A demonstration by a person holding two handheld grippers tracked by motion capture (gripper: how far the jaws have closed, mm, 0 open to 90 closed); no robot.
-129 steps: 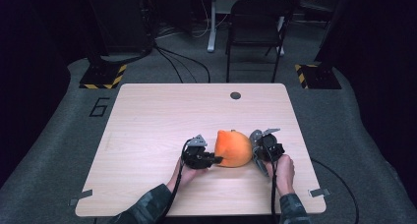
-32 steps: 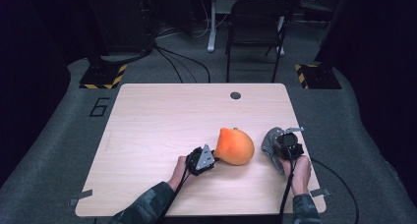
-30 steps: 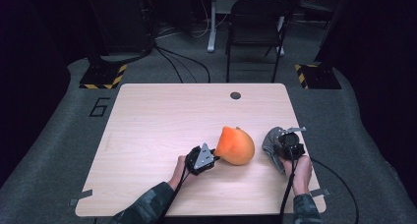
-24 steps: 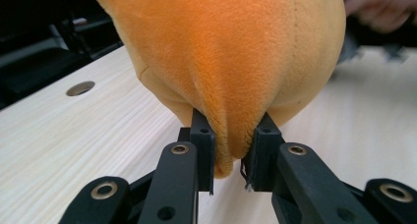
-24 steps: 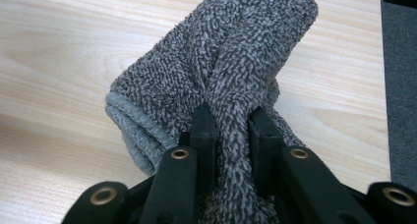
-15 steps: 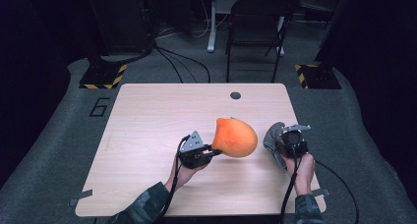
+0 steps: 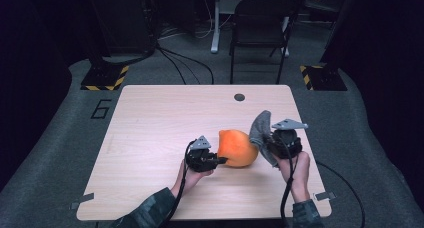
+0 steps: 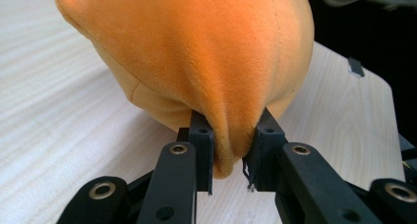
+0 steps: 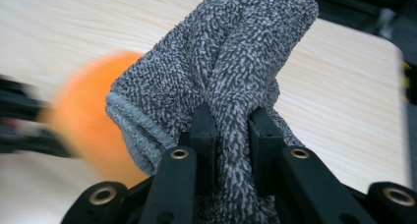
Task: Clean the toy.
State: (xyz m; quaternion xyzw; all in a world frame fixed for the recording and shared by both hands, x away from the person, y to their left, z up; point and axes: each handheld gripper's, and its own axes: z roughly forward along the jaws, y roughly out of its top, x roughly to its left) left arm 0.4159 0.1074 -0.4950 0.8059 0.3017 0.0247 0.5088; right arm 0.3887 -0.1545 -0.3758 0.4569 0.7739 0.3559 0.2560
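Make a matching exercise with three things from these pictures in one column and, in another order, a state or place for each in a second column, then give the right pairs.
Things:
1. orange plush
2. grey cloth
3. dark round spot

States or places:
A. on the table near its far edge, touched by nothing
B. pinched between the jaws of the left gripper
C. pinched between the jaws of the right gripper

Right pairs: 1-B, 2-C, 3-A
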